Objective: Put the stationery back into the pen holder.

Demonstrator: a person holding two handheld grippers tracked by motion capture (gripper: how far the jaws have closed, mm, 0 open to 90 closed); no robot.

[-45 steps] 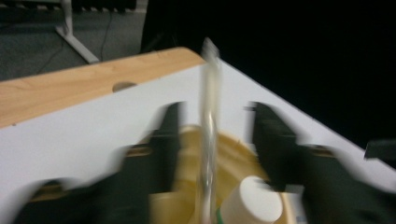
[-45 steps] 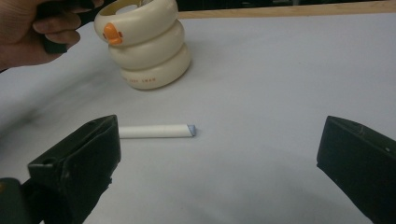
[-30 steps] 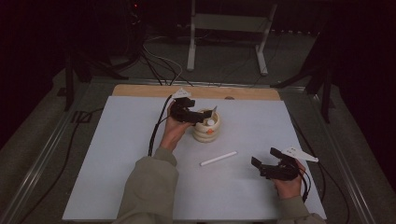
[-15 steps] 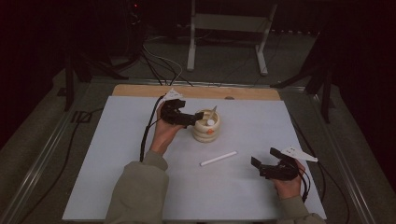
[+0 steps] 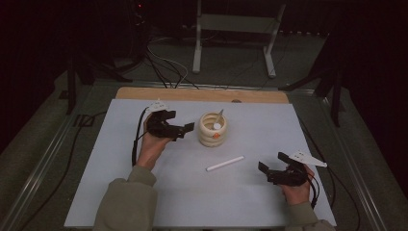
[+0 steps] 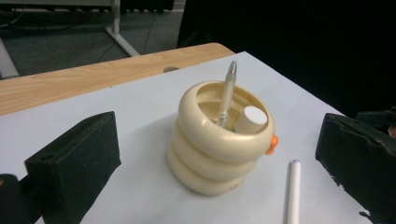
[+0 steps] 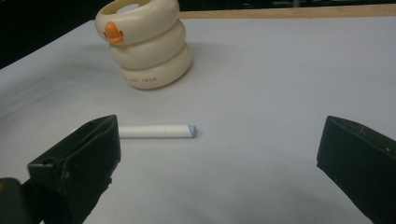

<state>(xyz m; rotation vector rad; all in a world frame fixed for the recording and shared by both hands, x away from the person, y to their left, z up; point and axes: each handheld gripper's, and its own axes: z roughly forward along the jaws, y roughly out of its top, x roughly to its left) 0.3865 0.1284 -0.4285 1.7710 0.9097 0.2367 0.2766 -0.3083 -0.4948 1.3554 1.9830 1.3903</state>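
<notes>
- Left claw (image 5: 185, 130) spread wide, empty, just left of the cream ringed plastic pen holder (image 5: 213, 130) mid-tabletop
- Right claw (image 5: 270, 168) spread wide, empty, near the white cylindrical marker (image 5: 225, 163) lying flat in front of the holder

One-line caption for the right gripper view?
Open right gripper faces a white marker lying on the table sheet, with the cream ringed holder standing beyond.
</notes>
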